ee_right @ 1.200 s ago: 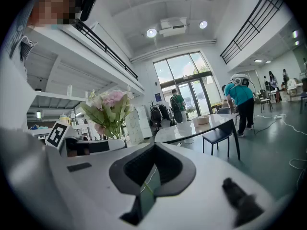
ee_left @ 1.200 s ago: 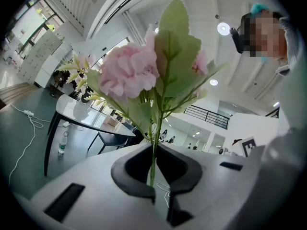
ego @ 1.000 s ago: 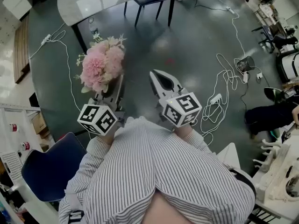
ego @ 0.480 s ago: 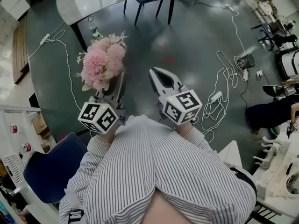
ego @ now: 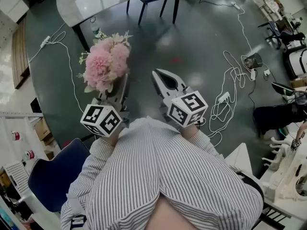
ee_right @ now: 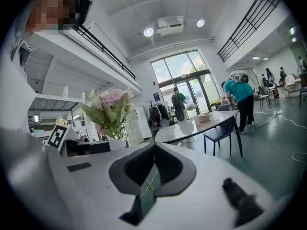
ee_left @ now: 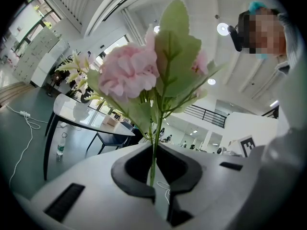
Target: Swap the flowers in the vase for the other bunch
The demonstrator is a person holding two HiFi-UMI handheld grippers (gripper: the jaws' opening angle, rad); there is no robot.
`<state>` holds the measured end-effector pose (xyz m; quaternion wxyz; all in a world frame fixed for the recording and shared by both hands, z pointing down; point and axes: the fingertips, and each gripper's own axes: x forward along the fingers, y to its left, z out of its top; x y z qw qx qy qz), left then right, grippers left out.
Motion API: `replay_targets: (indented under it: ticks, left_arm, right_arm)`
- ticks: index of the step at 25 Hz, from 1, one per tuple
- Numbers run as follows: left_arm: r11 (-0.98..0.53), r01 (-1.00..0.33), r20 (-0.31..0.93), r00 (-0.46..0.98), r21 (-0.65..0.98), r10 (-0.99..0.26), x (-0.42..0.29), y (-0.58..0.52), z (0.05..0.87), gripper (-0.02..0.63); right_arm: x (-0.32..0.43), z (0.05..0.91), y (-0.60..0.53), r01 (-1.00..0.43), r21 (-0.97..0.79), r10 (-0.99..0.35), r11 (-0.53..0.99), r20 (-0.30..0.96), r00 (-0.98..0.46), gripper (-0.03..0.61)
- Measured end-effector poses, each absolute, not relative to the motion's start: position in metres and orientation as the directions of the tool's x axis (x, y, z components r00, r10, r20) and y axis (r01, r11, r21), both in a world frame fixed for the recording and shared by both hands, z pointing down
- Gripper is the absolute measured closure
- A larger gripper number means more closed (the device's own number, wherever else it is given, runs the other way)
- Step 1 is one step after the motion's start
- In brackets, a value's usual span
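Left tool (ee_left: 154, 175) pinches the pink bunch (ego: 105, 63) by its stem; right tool (ee_right: 152, 170) closed, empty. Carrying step, I reckon; next, reach the bench (ego: 96, 1) at eleven o'clock.

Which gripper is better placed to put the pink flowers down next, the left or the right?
Left. The left gripper is shut on the stem of the pink flowers and can place them. The right gripper is shut and empty.
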<state>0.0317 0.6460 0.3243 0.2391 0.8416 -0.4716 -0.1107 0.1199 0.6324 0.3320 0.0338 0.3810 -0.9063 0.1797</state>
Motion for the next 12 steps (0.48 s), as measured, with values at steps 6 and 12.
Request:
replay_targets:
  ticks: [6,12]
  left_arm:
    - [-0.43,-0.733,0.066,0.54,0.527,-0.839,0.021,0.641,0.338,0.581]
    - [-0.417,-0.73,0.079,0.538,0.542,-0.84,0.016,0.62,0.351,0.581]
  right_arm:
    - [0.109,0.344,0.624,-0.715,-0.325,-0.682,0.62,0.228,-0.695,0.563]
    - [0.105,0.353,0.601,-0.717,-0.333,-0.683,0.612,0.234,-0.692,0.563]
